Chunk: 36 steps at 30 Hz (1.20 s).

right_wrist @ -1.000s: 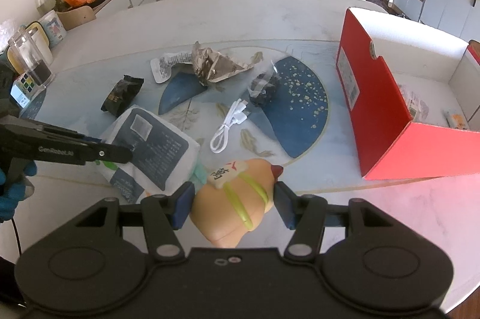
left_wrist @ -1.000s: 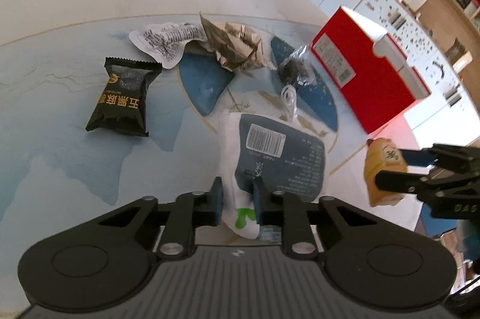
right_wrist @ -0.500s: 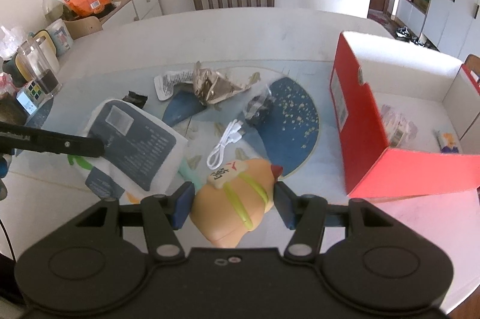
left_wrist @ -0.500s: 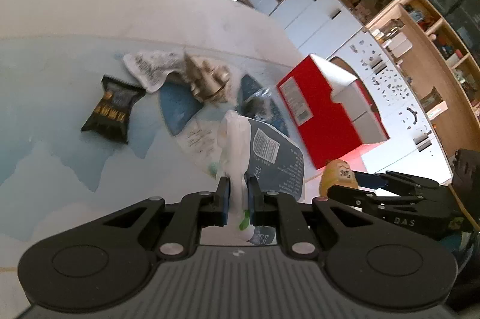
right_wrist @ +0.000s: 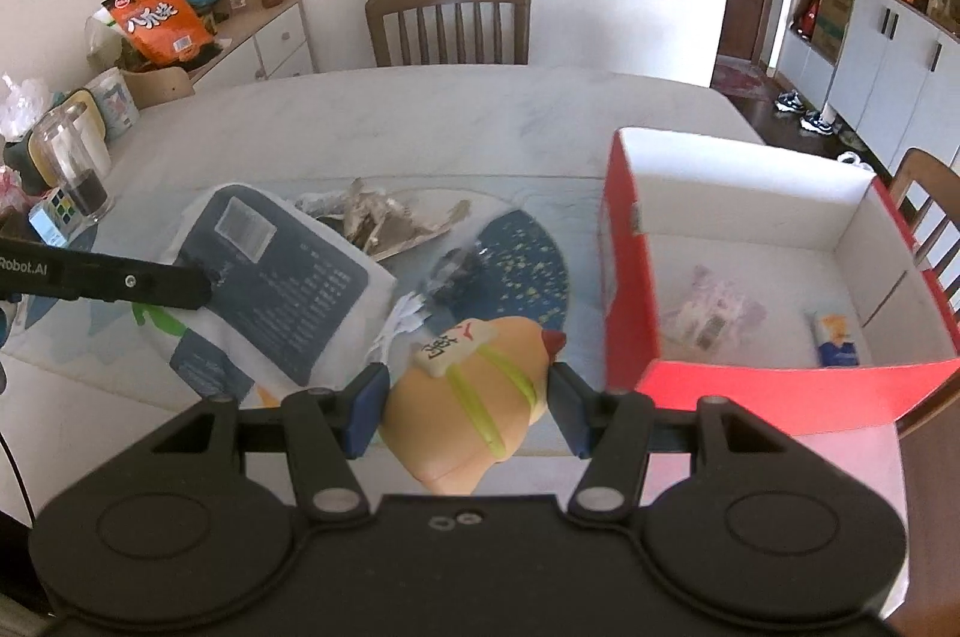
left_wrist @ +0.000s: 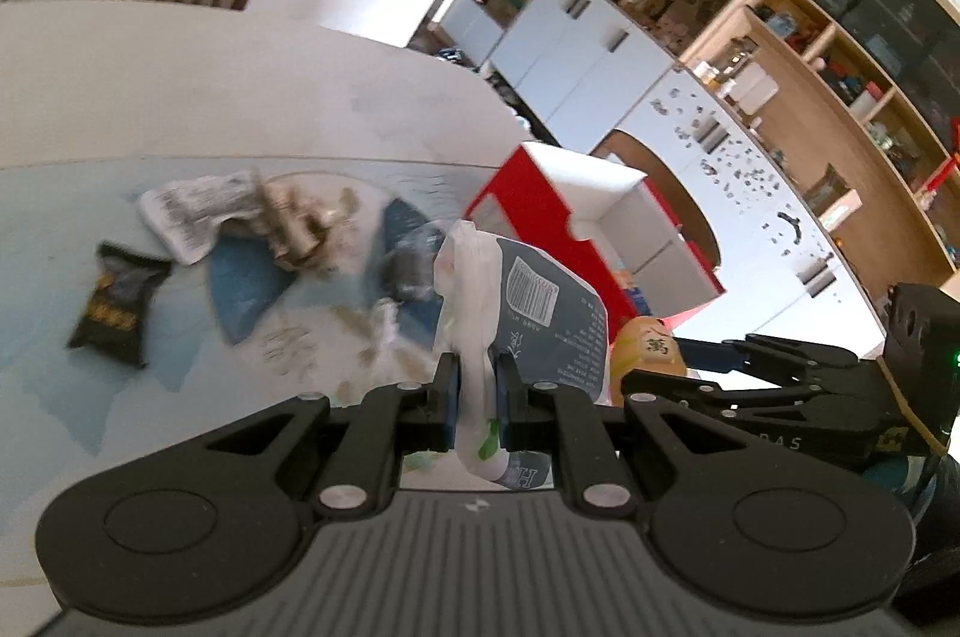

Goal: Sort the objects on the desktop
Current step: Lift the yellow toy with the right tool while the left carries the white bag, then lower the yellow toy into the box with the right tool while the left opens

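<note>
Right gripper (right_wrist: pixel 467 406) clamps yellow chick toy (right_wrist: pixel 465 400), lifted over near table edge. Red box (right_wrist: pixel 624 289) lies just right of it, open top up, so right hand nearer. Left gripper (left_wrist: pixel 478 392) pinches white-and-blue pouch (left_wrist: pixel 528 313), airborne, farther left of box.

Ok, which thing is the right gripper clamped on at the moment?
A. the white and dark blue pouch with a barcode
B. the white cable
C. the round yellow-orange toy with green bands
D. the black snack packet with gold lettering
C: in the right wrist view the right gripper has its blue pads pressed on both sides of the round yellow-orange toy with green bands; the white and dark blue pouch is pinched by the left gripper.
</note>
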Motion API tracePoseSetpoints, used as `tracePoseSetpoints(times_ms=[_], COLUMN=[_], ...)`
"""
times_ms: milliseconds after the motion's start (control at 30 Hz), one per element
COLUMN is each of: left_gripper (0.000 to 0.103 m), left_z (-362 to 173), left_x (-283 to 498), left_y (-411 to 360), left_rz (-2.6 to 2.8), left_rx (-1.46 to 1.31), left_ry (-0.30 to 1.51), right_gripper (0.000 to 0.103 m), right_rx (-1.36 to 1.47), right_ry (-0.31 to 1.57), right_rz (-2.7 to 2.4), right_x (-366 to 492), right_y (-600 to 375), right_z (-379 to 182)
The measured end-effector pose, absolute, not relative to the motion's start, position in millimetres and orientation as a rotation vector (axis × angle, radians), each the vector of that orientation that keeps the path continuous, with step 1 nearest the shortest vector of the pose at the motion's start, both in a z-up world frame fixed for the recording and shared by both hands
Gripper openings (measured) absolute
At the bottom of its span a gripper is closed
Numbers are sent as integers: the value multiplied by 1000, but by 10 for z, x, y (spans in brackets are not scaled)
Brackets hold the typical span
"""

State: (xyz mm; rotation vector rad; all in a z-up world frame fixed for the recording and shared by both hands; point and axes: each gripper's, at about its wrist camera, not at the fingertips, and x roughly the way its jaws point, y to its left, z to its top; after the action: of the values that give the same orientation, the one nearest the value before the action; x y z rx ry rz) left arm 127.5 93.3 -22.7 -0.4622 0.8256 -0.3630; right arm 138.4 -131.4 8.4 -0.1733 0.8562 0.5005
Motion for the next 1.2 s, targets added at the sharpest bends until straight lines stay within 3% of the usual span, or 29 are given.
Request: tracePoseSetpoints(times_ms=[1200], left_gripper=[11], left_z=[236], left_x=[2671], left_y=[-1099], left_rz=[-367], left_rx=[-182], left_ry=[723], right_gripper=[57], right_rx=[-243], right_ry=[731], right_rz=[420], right_x=[2230], right_y=[-2747], right_z=[230])
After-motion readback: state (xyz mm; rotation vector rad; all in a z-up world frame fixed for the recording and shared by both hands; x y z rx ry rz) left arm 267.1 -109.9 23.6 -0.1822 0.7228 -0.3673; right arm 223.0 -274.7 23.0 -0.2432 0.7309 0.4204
